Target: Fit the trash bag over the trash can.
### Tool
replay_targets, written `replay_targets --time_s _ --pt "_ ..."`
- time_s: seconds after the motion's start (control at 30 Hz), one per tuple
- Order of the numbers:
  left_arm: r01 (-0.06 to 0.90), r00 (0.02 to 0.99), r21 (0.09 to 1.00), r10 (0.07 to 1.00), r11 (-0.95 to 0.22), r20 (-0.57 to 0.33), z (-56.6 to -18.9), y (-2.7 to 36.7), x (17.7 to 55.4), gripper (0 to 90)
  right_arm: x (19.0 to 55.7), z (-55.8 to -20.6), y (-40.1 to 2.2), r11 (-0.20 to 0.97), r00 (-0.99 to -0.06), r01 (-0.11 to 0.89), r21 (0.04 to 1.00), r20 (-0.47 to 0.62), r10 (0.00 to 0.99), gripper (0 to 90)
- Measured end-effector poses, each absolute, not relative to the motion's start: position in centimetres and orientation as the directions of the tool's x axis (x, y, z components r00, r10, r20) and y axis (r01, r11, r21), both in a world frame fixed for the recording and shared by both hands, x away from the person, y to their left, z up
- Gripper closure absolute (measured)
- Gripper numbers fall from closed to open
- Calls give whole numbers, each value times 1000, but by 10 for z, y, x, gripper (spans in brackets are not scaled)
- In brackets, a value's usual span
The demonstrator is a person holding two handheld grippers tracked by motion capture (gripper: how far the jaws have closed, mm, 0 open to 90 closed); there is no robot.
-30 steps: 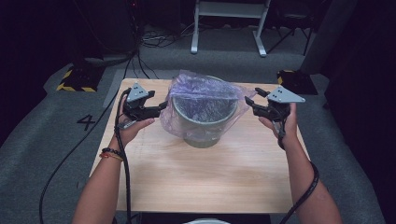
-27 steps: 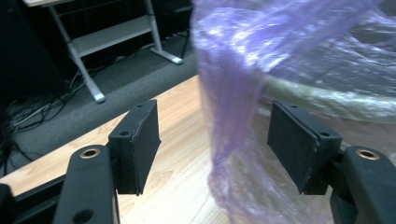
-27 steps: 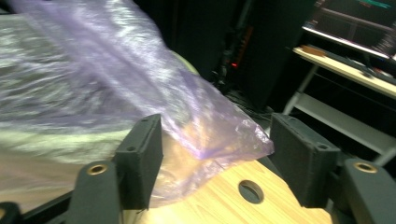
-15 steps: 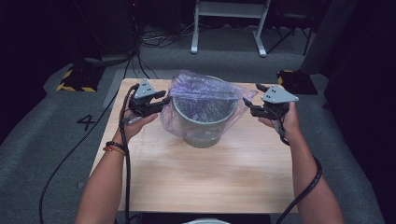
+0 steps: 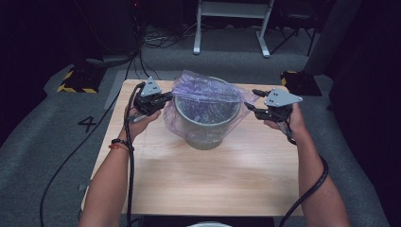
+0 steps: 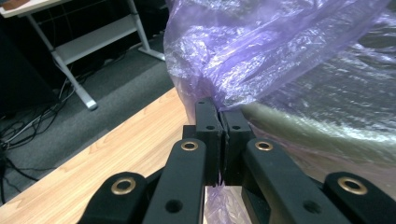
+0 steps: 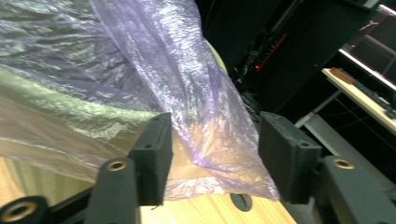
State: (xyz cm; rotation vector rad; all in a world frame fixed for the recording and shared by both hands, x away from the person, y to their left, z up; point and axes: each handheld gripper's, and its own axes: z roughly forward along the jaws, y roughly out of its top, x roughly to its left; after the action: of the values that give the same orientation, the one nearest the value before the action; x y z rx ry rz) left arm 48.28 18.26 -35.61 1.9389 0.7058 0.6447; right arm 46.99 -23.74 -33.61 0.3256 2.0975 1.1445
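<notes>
- High view: a grey bin (image 5: 206, 124) lined with a purple bag (image 5: 203, 90) stands on the desk (image 5: 203, 184), toward its far edge.
- Left gripper (image 6: 218, 114): fingers have just clamped together on the bag's edge.
- Right gripper (image 7: 215, 154): fingers have been narrowing but are apart, bag plastic loose between them.

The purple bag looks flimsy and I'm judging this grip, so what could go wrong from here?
The left gripper is shut on a thin fold of the purple bag; a hard pull might tear it. The right gripper has just been closing, with film between its pads but unpinched, so that side could slip. Uneven tugging might tip the bucket.
</notes>
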Motion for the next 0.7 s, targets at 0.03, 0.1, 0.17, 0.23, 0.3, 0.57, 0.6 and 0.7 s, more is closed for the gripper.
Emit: replay_targets --time_s 0.03,0.1,0.17,0.23,0.3,0.57,0.6,0.7 --pt "212 690 898 710 -385 142 -356 184 483 887 470 -336 -237 573 -727 -113 812 -461 509 413" --pt "212 692 899 709 -383 139 -356 185 483 888 469 -335 -236 559 -745 -123 820 -449 494 405" --pt "211 689 898 711 -385 143 -355 186 483 888 469 -335 -233 566 -742 -125 815 -455 492 400" --pt "219 687 896 713 -386 139 -355 185 484 888 471 -337 -228 583 -743 -117 804 -460 486 400" --pt "221 685 895 715 -389 142 -354 184 485 889 474 -340 -225 598 -729 -107 795 -471 496 462" --pt "209 688 896 710 -391 150 -347 182 490 895 487 -339 -227 562 -716 -54 825 -425 554 882" --pt "202 685 897 712 -394 158 -346 181 490 895 489 -338 -228 543 -712 -46 838 -409 571 889" --pt "205 689 894 708 -398 158 -345 179 493 896 492 -336 -230 510 -703 -33 860 -383 600 898"
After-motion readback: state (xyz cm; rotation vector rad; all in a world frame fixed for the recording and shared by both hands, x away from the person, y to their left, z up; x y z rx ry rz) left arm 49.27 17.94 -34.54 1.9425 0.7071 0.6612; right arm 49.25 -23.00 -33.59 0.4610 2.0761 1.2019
